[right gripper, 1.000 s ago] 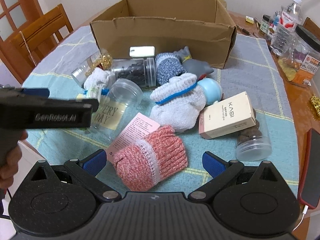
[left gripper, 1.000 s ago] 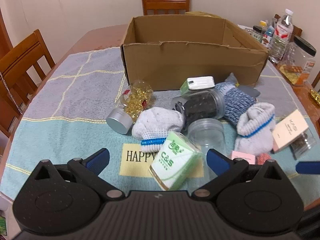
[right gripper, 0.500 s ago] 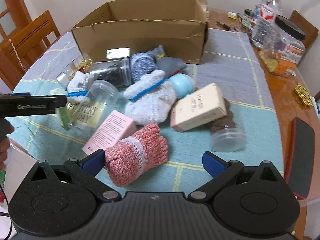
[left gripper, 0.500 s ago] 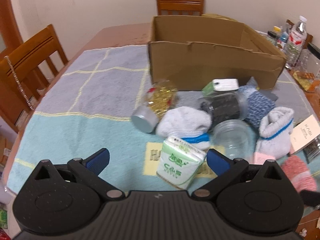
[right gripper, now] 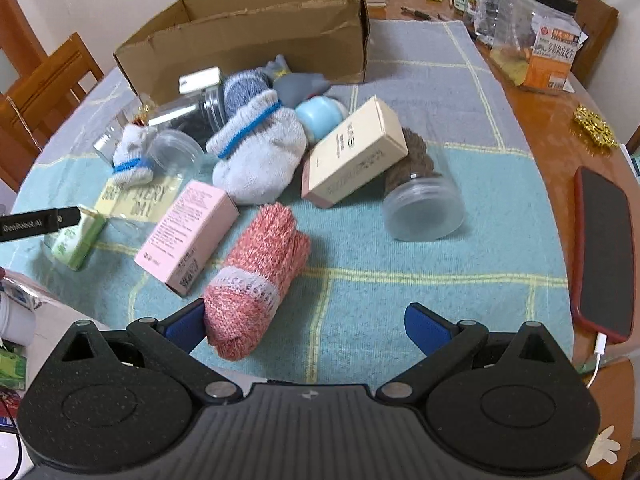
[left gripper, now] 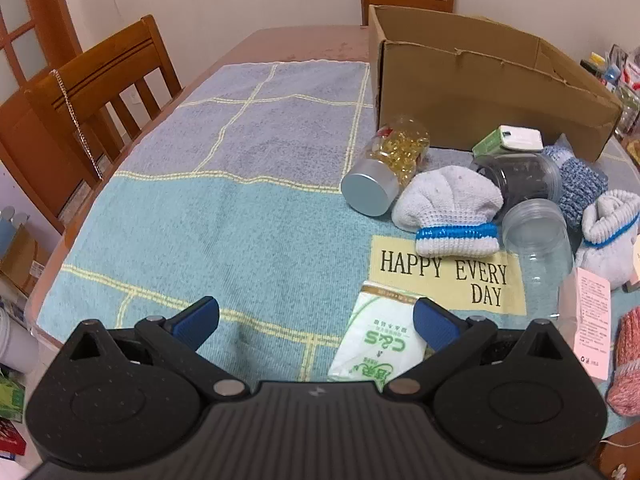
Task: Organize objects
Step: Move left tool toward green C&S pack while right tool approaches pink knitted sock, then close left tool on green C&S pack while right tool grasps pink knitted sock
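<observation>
An open cardboard box stands at the back of the cloth. In front of it lie loose items: a jar of gold capsules, white socks, an empty clear jar, a green tissue pack, a pink box, a cream box and a red sock roll. My left gripper is open and empty, with its right finger over the tissue pack. My right gripper is open and empty, with its left finger beside the red sock roll.
A blue towel cloth covers the wooden table. A red phone lies at the right edge on a cable. Jars and bottles stand at the back right. Wooden chairs stand on the left and behind the box.
My left gripper has swung left, so the pile now sits to its right. My right gripper has shifted right; the red sock roll has gone from between its fingers to its left finger.
</observation>
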### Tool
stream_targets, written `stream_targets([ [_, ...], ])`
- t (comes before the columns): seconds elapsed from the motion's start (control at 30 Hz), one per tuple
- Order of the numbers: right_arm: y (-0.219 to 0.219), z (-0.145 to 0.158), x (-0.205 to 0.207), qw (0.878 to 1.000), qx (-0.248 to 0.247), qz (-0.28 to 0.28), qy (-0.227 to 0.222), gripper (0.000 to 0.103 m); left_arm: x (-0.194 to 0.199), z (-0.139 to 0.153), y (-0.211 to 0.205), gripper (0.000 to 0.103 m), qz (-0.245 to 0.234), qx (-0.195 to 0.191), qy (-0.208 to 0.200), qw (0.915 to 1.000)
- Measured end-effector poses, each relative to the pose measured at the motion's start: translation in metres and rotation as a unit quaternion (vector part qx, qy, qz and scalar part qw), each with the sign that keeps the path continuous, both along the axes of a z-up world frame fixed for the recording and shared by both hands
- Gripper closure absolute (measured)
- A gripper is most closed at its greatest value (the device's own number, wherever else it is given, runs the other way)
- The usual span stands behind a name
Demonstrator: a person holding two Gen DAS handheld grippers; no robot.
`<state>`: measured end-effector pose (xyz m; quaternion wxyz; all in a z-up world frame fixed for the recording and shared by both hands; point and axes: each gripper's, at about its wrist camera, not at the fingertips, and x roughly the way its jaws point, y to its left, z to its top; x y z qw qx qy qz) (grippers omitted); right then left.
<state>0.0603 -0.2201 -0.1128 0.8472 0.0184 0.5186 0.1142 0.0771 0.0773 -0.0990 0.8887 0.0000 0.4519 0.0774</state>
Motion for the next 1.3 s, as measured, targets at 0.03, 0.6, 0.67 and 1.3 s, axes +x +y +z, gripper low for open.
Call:
stream_targets([
  [0.03, 0.001, -0.001, -0.001, 1.0, -0.005, 0.002, -0.001, 0.0, -0.002, 0.001, 0.001, 0.001, 0.0, -0.003, -0.002, 1.0],
  [0.6, -0.024, -0.008, -0.003, 0.999, -0.024, -0.03, -0.004, 0.0, -0.018, -0.001, -0.01, 0.001, -0.054, -0.023, -0.007, 0.9982],
  [0.67, -0.02, -0.005, -0.003, 0.999, -0.026, -0.022, -0.008, 0.0, -0.019, -0.004, -0.009, 0.001, -0.061, -0.027, -0.003, 0.9977],
  [1.3, 0.01, 0.004, 0.001, 0.999, -0.012, 0.035, -0.016, 0.0, -0.012, -0.018, 0.03, 0.001, -0.018, 0.051, 0.028, 0.9981],
])
